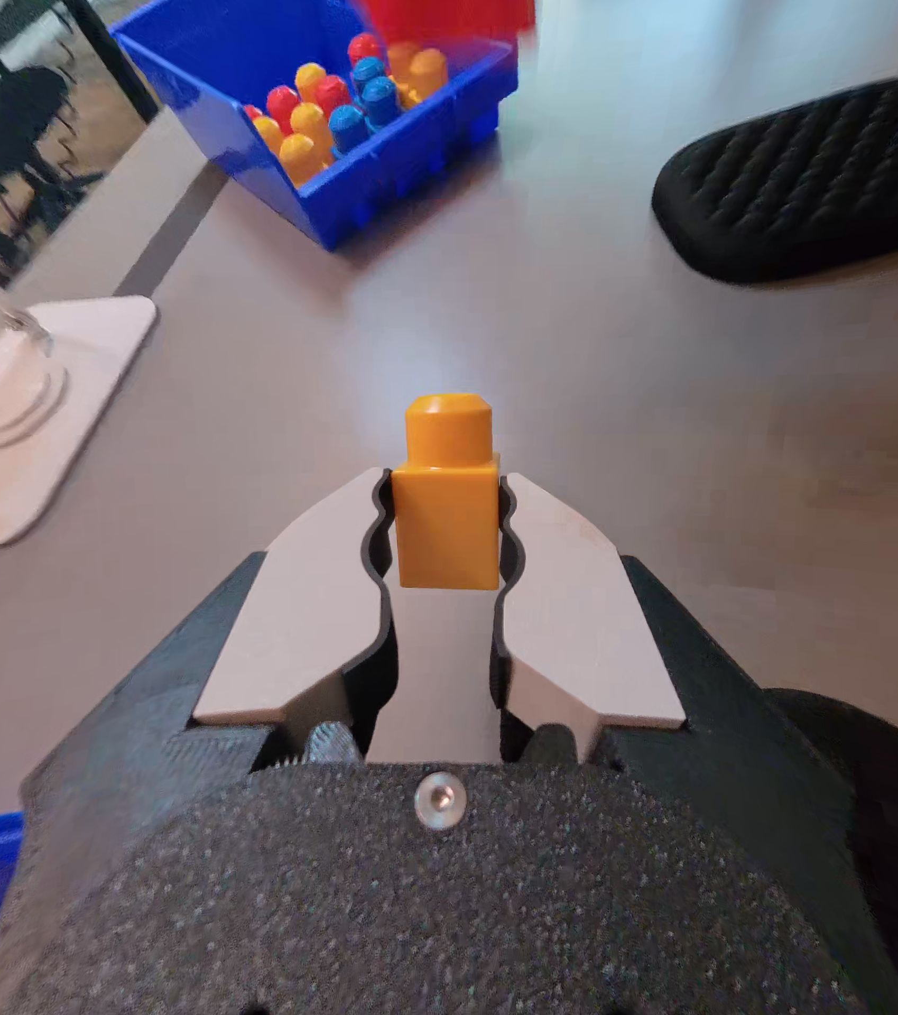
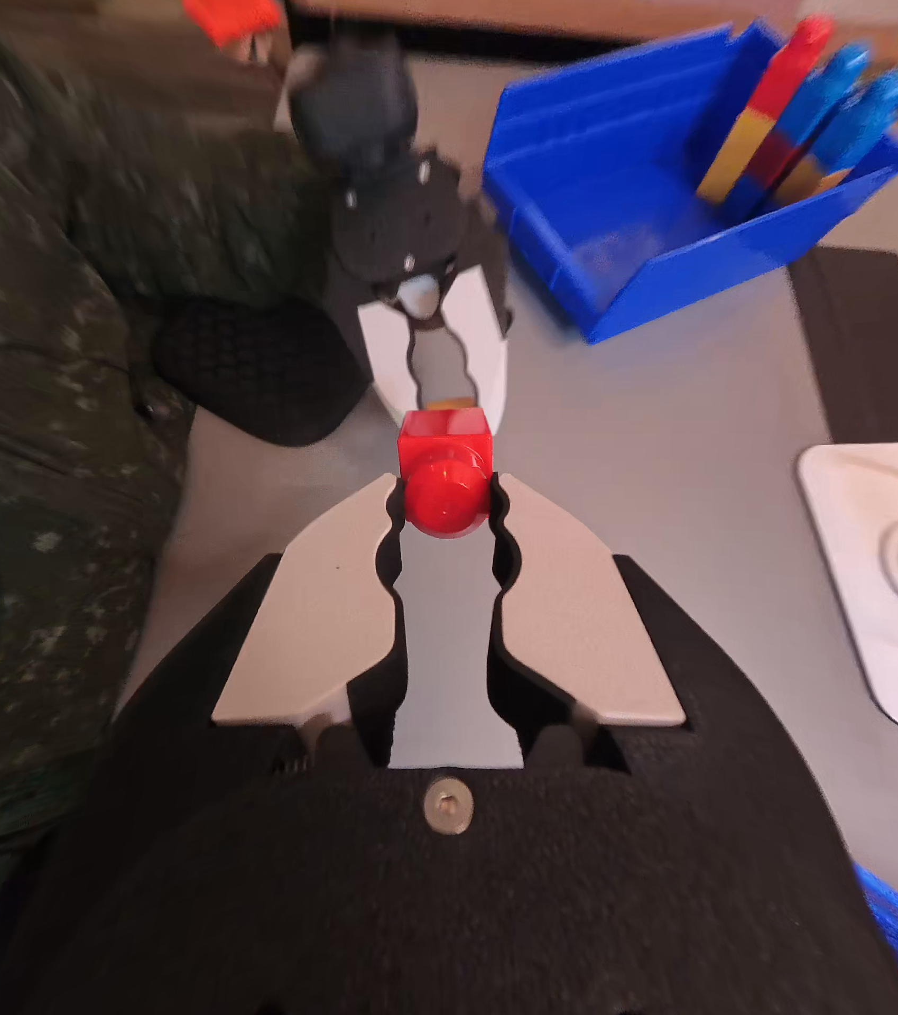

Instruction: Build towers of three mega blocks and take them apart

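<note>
1. The left gripper (image 1: 445, 494) is clamped on an orange block (image 1: 445, 522). The block sits between the fingertips, knob pointing forward toward 12 o'clock, its flat sides pressed by the wavy black pads (image 1: 378, 527).
2. The right gripper (image 2: 445, 502) is clamped on a red block (image 2: 444, 467), squeezing its round knob; the square body points away toward 12 o'clock.
3. In the right wrist view the left gripper shows farther off at 12 o'clock, tips aimed back at the camera. A sliver of the orange block shows just behind the red block; whether the two blocks touch cannot be told.
4. Both blocks are held above a grey table (image 1: 655, 412).
5. In the left wrist view a blue bin (image 1: 424, 165) sits at 11 o'clock, filled with upright red, yellow and blue blocks (image 1: 326, 110).
6. In the right wrist view a second blue bin (image 2: 628, 230) sits at 1 o'clock, holding leaning towers (image 2: 787, 121) in red, yellow and blue.
7. A black padded rest (image 1: 809, 187) lies at 2 o'clock in the left wrist view.
8. A white stand base (image 1: 51, 406) lies at 9 o'clock there.
9. A person's dark sleeve (image 2: 51, 384) fills the 9 o'clock side of the right wrist view.
</note>
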The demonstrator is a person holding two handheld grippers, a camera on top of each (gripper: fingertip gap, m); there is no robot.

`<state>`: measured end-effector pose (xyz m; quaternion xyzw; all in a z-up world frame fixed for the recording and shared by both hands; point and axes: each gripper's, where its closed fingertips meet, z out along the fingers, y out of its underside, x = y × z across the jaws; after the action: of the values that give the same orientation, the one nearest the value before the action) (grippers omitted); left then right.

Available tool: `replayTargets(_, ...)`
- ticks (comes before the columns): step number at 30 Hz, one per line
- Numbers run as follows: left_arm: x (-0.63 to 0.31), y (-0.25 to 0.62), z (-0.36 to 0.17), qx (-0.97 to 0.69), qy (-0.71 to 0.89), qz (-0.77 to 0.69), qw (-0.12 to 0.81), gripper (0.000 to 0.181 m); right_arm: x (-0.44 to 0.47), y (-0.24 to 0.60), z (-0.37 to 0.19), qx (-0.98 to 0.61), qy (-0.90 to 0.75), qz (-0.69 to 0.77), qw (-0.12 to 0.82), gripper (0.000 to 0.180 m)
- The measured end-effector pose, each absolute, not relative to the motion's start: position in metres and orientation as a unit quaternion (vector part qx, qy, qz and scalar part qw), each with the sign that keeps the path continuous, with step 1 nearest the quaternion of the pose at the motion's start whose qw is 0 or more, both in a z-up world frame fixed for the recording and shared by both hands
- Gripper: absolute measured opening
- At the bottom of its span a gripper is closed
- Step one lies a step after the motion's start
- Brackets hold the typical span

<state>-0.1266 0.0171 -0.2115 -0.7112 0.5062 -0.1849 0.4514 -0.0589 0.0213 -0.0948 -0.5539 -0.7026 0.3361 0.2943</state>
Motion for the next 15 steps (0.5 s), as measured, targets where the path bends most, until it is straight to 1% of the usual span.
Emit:
replayTargets(2,-0.127,0.018,-0.211,-0.72,0.488,-0.211,0.446,0.036,-0.034,0.051,-0.064,-0.572,-0.685,0.308,0.33,0.03)
replayTargets(4,-0.127,0.02,-0.208,-0.72,0.483,-0.212,0.451,0.036,0.0,0.095,-0.044,-0.608,-0.668,0.229,0.364,0.03)
replayTargets(7,-0.127,0.023,-0.204,-0.718,0.472,-0.208,0.467,0.036,0.067,0.167,-0.041,-0.691,-0.626,0.095,0.348,0.03)
replayTargets(10,-0.127,0.026,-0.202,-0.716,0.467,-0.206,0.476,0.036,0.139,0.226,-0.065,-0.774,-0.564,0.001,0.286,0.03)
replayTargets(15,-0.126,0.027,-0.206,-0.718,0.469,-0.204,0.472,0.036,0.222,0.273,-0.145,-0.849,-0.497,-0.087,0.157,0.03)
